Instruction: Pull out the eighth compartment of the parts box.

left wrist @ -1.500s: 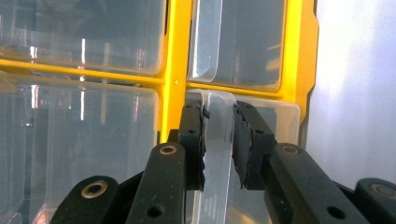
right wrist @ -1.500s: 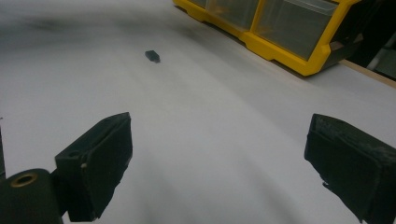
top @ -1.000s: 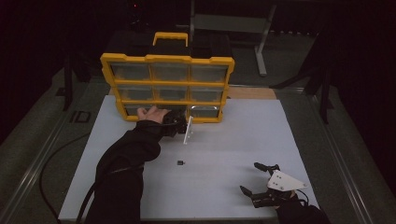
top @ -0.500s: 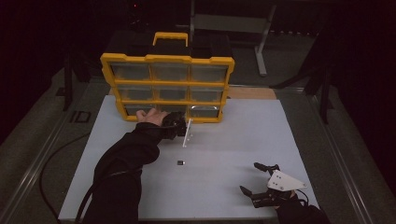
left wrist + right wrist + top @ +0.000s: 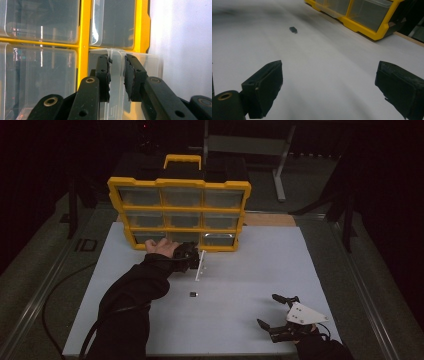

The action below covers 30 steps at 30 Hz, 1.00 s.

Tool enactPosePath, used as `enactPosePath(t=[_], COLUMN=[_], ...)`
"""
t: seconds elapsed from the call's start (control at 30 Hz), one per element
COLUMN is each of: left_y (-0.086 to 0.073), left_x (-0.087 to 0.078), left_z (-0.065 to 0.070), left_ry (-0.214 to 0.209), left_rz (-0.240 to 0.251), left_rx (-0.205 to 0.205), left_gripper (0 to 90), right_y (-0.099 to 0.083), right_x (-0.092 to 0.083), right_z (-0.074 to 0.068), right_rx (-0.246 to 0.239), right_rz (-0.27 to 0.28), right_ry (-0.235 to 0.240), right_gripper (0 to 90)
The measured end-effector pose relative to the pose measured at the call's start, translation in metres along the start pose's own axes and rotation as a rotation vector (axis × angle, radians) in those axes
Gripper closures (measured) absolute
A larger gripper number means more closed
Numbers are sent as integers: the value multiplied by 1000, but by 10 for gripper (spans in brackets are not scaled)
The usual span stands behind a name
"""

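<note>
**Clear drawer gripped at the organizer's bottom row**

The clear drawer (image 5: 116, 82) sticks out from the yellow organizer (image 5: 177, 183), its front tab clenched by the left gripper (image 5: 117, 75). A small black part (image 5: 193, 294) lies on the white table (image 5: 240, 270). The right gripper (image 5: 329, 87) rests released, well apart

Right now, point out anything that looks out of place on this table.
One clear drawer is pulled out of the yellow organizer, its front held in the left gripper. A small black piece lies alone on the white table.
</note>
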<state>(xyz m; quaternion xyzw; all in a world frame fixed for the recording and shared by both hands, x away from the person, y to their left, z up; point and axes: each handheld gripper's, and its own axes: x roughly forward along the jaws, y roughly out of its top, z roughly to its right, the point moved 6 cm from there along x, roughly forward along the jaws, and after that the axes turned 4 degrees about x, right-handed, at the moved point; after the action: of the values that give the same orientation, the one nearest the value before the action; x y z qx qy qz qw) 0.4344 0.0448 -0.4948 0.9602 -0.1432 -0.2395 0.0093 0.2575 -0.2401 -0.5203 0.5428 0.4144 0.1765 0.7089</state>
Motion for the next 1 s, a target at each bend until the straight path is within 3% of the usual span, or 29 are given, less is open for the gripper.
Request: enactPosePath(t=[0.3,0.57,1.0], left_y=[5,10,13], left_x=[-9,-14,-20], left_z=[4,7,11], left_ry=[-16,-26,-29], left_rz=[8,13,9], left_rx=[15,-6,-8], left_gripper=[743,742,741], right_y=[0,0,0], right_x=[0,0,0], right_z=[0,0,0], right_rx=[0,0,-1], right_rz=[-1,1,0], right_ry=[0,-3,0], right_gripper=[79,79,79])
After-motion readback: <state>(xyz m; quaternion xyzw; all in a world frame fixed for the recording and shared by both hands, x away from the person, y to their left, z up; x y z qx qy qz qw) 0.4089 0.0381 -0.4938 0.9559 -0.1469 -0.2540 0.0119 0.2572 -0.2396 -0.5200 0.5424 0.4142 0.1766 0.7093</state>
